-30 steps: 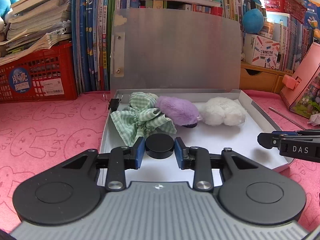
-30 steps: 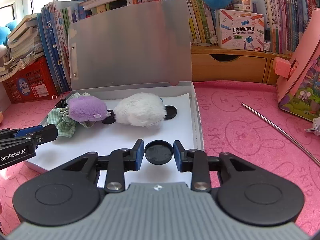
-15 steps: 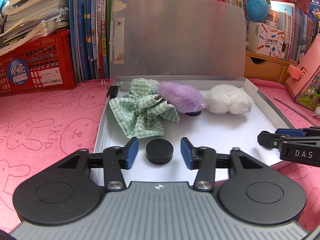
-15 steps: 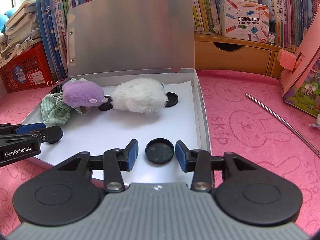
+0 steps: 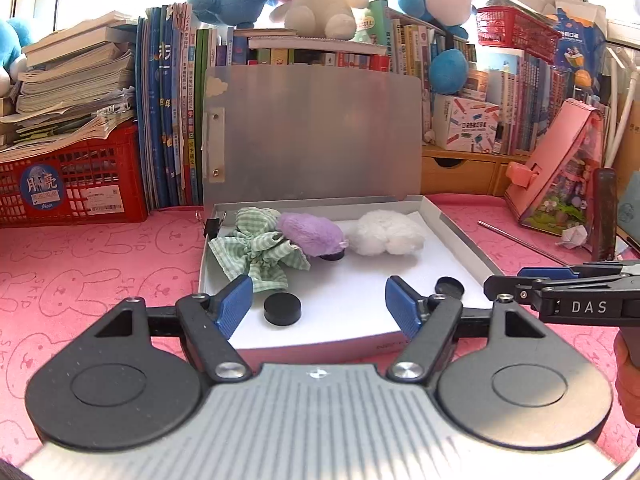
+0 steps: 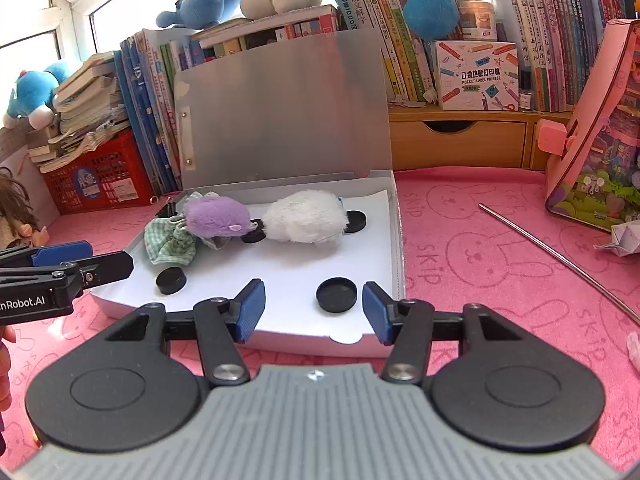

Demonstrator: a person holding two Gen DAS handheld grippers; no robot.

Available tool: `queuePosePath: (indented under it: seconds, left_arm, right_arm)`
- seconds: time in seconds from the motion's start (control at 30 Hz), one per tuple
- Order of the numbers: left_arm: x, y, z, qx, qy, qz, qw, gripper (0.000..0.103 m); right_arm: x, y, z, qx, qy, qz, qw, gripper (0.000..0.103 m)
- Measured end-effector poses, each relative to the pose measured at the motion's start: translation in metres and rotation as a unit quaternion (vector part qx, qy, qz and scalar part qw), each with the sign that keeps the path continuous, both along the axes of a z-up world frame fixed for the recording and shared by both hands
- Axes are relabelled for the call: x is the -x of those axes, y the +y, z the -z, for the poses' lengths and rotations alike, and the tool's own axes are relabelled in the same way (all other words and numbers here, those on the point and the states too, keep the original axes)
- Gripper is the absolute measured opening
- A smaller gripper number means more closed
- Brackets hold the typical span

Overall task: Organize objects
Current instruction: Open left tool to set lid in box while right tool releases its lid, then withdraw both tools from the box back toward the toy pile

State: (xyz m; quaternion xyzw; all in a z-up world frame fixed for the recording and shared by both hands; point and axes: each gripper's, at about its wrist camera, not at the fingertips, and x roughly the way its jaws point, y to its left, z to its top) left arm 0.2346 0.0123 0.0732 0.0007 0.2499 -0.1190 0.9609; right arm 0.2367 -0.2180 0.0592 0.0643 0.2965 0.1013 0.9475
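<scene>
An open silver box (image 5: pixel 456 232) (image 6: pixel 396 216) lies on the pink mat with its lid upright. Inside are a green checked cloth (image 5: pixel 256 252) (image 6: pixel 170 240), a purple plush (image 5: pixel 310 234) (image 6: pixel 216 216) and a white plush (image 5: pixel 386 232) (image 6: pixel 306 222). A black round disc (image 5: pixel 282 309) (image 6: pixel 171 280) rests near the box's front left, just ahead of my left gripper (image 5: pixel 320 304), whose jaws are opening and hold nothing. A black cap (image 6: pixel 336 294) (image 5: pixel 450 286) lies at the front right, ahead of my right gripper (image 6: pixel 314 312), also opening and empty.
Books, a red crate (image 5: pixel 76 184) and plush toys line the back. A pink toy house (image 5: pixel 560 184) (image 6: pixel 596 152) leans at the right, with a metal rod (image 6: pixel 560 260) on the mat beside it. More black discs (image 6: pixel 354 221) lie by the plush toys.
Both grippers opened, letting go of the black disc and the black cap, which now lie in the box. Both grippers drew back and rose away from the box.
</scene>
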Motion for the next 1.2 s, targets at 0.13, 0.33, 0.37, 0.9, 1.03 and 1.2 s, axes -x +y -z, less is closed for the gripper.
queuePosePath:
  seconds: [0.13, 0.33, 0.37, 0.9, 1.03, 1.2]
  left_arm:
    - [0.032, -0.001, 0.0, 0.0, -0.007, 0.015, 0.9999, 0.079]
    - [0.075, 0.005, 0.007, 0.001, -0.009, 0.02, 0.9998, 0.079]
    - [0.081, 0.007, 0.009, 0.003, -0.008, 0.018, 0.9998, 0.079]
    - [0.145, 0.035, 0.054, 0.016, 0.016, -0.039, 0.999, 0.082]
    - [0.153, 0.04, 0.06, 0.026, 0.014, -0.05, 0.9983, 0.084]
    - [0.156, 0.041, 0.068, 0.029, 0.023, -0.056, 0.9978, 0.086]
  right_arm:
    - [0.029, 0.001, -0.006, -0.006, -0.009, -0.02, 1.0, 0.07]
    - [0.072, 0.004, -0.009, -0.008, -0.027, -0.044, 0.999, 0.073]
    - [0.078, 0.005, -0.008, -0.009, -0.029, -0.046, 0.998, 0.074]
    - [0.145, 0.031, 0.016, -0.029, -0.039, -0.07, 0.996, 0.088]
    - [0.149, 0.036, 0.023, -0.034, -0.036, -0.07, 0.996, 0.092]
    - [0.153, 0.046, 0.033, -0.024, -0.028, -0.072, 0.997, 0.093]
